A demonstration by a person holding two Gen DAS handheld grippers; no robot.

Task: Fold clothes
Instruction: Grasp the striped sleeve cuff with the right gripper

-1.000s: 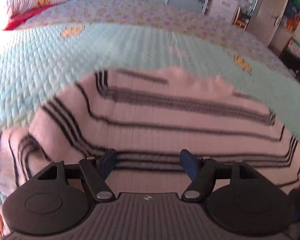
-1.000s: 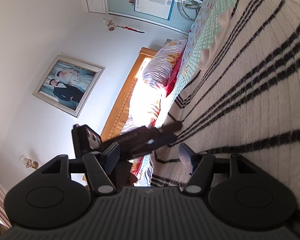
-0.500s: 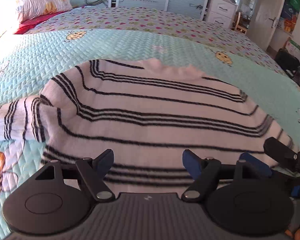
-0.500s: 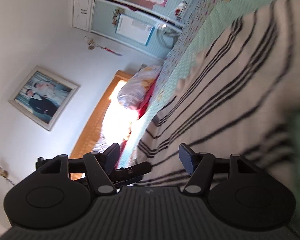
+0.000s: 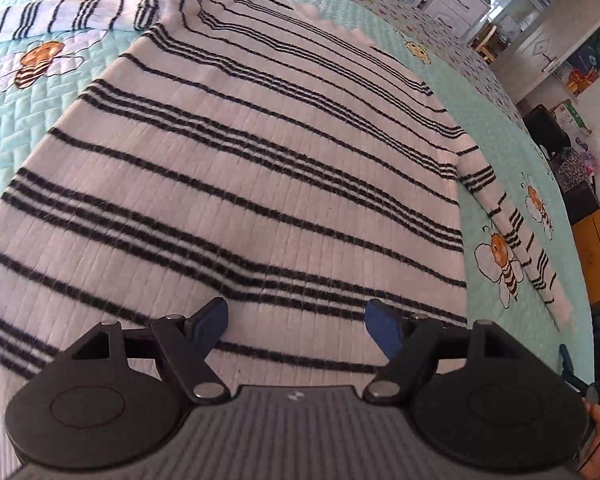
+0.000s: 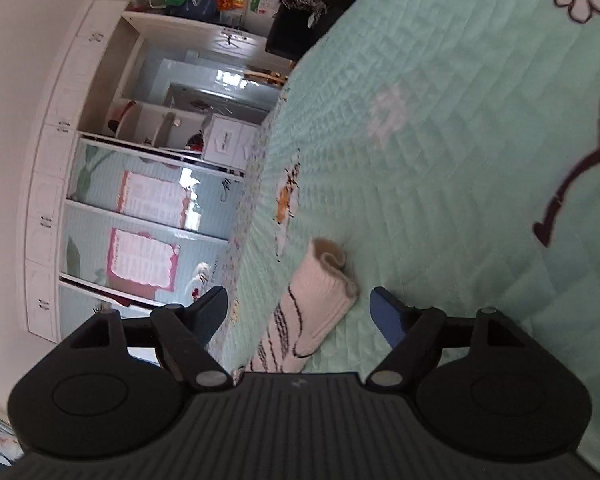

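Observation:
A white sweater with black stripes (image 5: 260, 168) lies spread flat on the mint quilted bedspread (image 5: 496, 136). One sleeve (image 5: 68, 20) reaches to the far left, the other sleeve (image 5: 516, 236) runs down the right side. My left gripper (image 5: 296, 326) hovers open over the sweater's lower body, holding nothing. In the right wrist view, the cuff end of a sleeve (image 6: 320, 304) lies on the bedspread (image 6: 460, 120) between the open fingers of my right gripper (image 6: 300, 312); the jaws stand apart on either side of it.
Bee patterns (image 5: 500, 264) dot the quilt. White drawers (image 5: 456, 4) and cluttered shelves stand beyond the bed's far right. A wardrobe with sliding doors (image 6: 140, 220) fills the wall in the right wrist view. A hand (image 5: 598, 436) shows at the lower right edge.
The left gripper has risen and tilted down over the sweater. The right gripper swung away from the sweater's body to the sleeve cuff. Both stayed open.

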